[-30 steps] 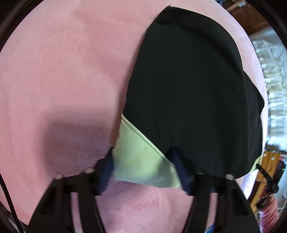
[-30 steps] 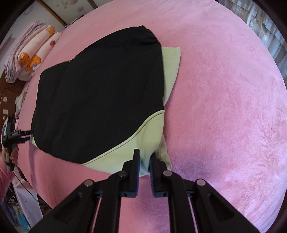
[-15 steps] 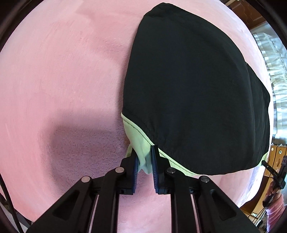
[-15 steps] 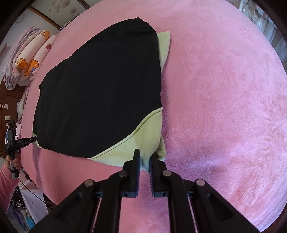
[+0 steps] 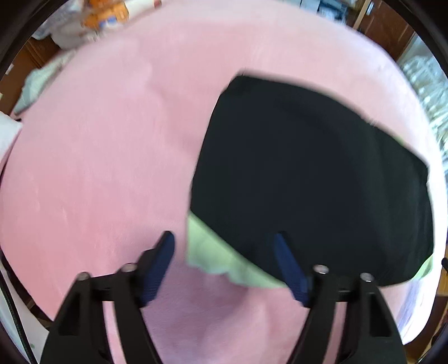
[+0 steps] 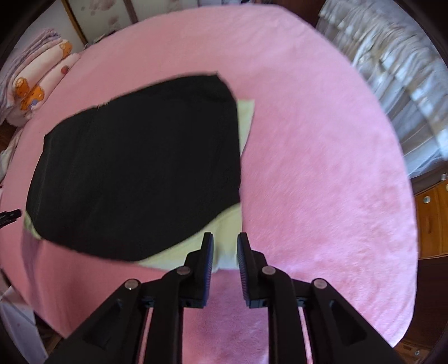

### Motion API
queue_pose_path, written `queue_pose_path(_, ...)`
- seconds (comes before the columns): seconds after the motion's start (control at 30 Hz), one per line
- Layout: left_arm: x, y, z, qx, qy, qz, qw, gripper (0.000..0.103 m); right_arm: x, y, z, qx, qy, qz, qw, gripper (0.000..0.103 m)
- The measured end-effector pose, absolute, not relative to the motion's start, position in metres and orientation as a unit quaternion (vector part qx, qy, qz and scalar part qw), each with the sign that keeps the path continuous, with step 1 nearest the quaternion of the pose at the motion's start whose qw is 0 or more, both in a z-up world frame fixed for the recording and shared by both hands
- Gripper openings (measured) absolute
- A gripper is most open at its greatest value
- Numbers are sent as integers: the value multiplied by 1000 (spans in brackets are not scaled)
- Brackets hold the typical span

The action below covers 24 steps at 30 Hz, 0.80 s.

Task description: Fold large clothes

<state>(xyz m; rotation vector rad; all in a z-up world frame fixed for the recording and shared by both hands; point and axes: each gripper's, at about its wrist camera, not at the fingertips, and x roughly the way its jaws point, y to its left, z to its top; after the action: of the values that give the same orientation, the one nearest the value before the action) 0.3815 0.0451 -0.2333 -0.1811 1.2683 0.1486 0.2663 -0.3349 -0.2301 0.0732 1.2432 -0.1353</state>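
A large black garment with pale green trim (image 5: 308, 179) lies flat on the pink bed cover (image 5: 98, 168); it also shows in the right wrist view (image 6: 134, 173). My left gripper (image 5: 224, 243) is wide open and empty, raised above the garment's near green corner (image 5: 207, 252). My right gripper (image 6: 225, 243) is partly open and empty, with a gap between the pads, just above the other green corner (image 6: 224, 232). Both views are blurred by motion.
Folded bedding with an orange bear print (image 6: 33, 84) sits at the bed's far left edge. White curtains (image 6: 397, 84) hang at the right, with a wooden cabinet (image 6: 431, 218) below. Dark wooden furniture (image 5: 386, 25) stands behind the bed.
Both grippers have opened and let go of the green corners they pinched half a second ago. Both have lifted back from the garment, which now lies flat on the bed.
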Motion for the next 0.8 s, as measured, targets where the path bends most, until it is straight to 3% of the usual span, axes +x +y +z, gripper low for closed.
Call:
queue_pose_path(0.1, 394, 23, -221, -106, 565, 58, 816, 76, 276, -329, -210, 35, 533, -78, 842, 24)
queue_pose_path(0.33, 450, -49, -234, -102, 553, 9, 827, 73, 326, -275, -212, 93, 471, -31, 876, 25)
queue_pose_path(0.4, 469, -62, -241, -118, 554, -7, 824, 67, 347, -258, -222, 126, 474, -10, 871, 25)
queue_pose_path(0.5, 499, -69, -247, -140, 557, -14, 819, 48, 373, -236, -232, 149, 468, 13, 871, 25)
queue_pose_path(0.57, 516, -66, -257, -148, 562, -13, 814, 25, 393, -220, -239, 152, 459, 25, 875, 24)
queue_pose_path(0.63, 532, -70, -267, -155, 568, -7, 808, 8, 410, -208, -248, 149, 451, 40, 879, 22)
queue_pose_path(0.73, 547, -63, -280, -188, 572, -11, 798, 8, 433, -186, -265, 139, 457, 67, 876, 5)
queue_pose_path(0.8, 556, -61, -290, -206, 578, -19, 789, 7, 447, -176, -275, 131, 463, 82, 873, 4)
